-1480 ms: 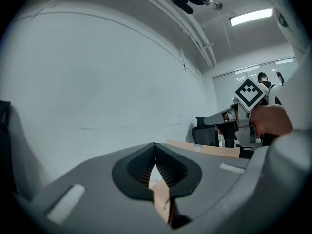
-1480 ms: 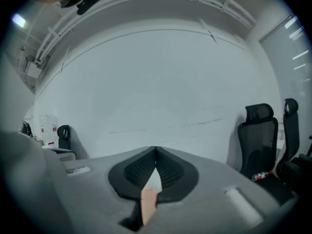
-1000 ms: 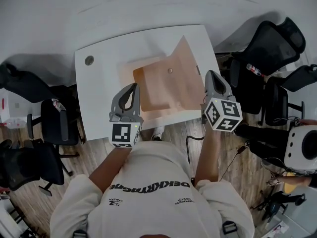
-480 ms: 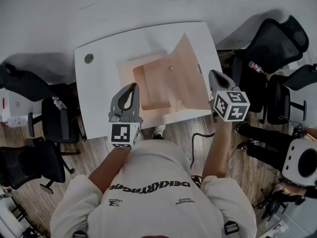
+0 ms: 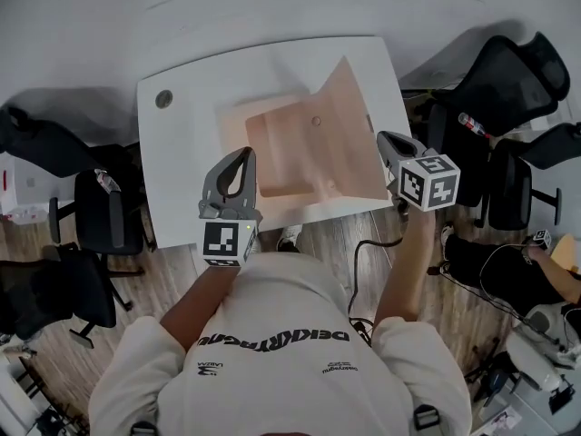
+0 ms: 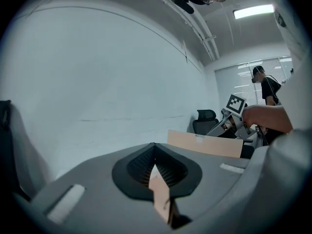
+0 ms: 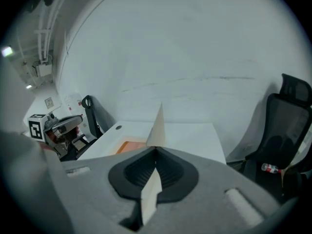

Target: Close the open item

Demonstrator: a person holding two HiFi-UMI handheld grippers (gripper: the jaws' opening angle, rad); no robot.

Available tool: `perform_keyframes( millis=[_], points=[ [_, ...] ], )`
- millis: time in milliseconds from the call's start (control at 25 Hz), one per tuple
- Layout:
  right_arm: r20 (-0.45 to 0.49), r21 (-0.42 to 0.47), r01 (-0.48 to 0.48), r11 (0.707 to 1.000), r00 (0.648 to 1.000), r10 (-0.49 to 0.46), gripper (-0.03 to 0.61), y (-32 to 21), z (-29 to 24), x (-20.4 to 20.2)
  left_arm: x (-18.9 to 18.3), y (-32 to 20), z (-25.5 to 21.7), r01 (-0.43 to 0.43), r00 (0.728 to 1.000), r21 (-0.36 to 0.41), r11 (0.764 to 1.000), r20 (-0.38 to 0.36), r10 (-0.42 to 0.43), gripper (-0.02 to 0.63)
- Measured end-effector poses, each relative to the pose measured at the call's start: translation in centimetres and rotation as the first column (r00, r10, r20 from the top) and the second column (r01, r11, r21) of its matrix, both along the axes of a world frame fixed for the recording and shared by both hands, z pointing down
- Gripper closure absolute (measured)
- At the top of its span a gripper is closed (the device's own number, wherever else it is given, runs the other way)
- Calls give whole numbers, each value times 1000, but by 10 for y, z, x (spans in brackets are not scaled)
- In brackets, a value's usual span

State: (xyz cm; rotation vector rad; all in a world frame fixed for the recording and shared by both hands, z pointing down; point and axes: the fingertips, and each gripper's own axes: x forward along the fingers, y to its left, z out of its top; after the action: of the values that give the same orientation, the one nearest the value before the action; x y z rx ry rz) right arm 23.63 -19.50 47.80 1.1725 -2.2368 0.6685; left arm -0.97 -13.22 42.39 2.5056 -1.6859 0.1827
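left gripper point(image 5: 241, 158): pinching flap of box point(image 5: 300, 143); right gripper point(image 5: 383, 140): pinching raised side flap

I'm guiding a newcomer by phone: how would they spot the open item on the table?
Look at the white table among the black office chairs. Flat on its middle lies a tan cardboard folder, the table's only loose thing. Its right flap stands raised, pinched in the right tool.

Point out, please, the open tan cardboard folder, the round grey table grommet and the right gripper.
Open tan cardboard folder point(image 5: 289, 153): head view, flat inner panel.
Round grey table grommet point(image 5: 163, 99): head view, its centre.
Right gripper point(image 5: 384, 139): head view, between its fingertips.
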Motion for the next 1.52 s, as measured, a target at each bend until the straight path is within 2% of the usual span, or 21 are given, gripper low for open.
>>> perform_keyframes(
  millis=[200, 640, 920, 1200, 1520],
  points=[
    [10, -17, 46, 999, 999, -46, 578, 7, 4, -12, -4, 1, 8, 11, 1000, -25, 1000, -7, -12, 620],
    [45, -32, 66, 997, 997, -64, 578, 11, 11, -38, -30, 2, 25, 70, 997, -77, 995, -31, -72, 620],
    [47, -37, 67, 997, 997, -65, 578, 15, 16, -44, -34, 3, 42, 82, 995, -130, 988, -38, -88, 620],
    [46, -56, 78, 995, 996, -75, 578, 17, 24, -57, -51, 1, 67, 96, 993, -206, 974, -48, -108, 620],
    [54, -84, 115, 990, 992, -111, 578, 22, 35, -74, -73, 3, 104, 121, 988, -304, 945, -56, -145, 617]
  ],
)
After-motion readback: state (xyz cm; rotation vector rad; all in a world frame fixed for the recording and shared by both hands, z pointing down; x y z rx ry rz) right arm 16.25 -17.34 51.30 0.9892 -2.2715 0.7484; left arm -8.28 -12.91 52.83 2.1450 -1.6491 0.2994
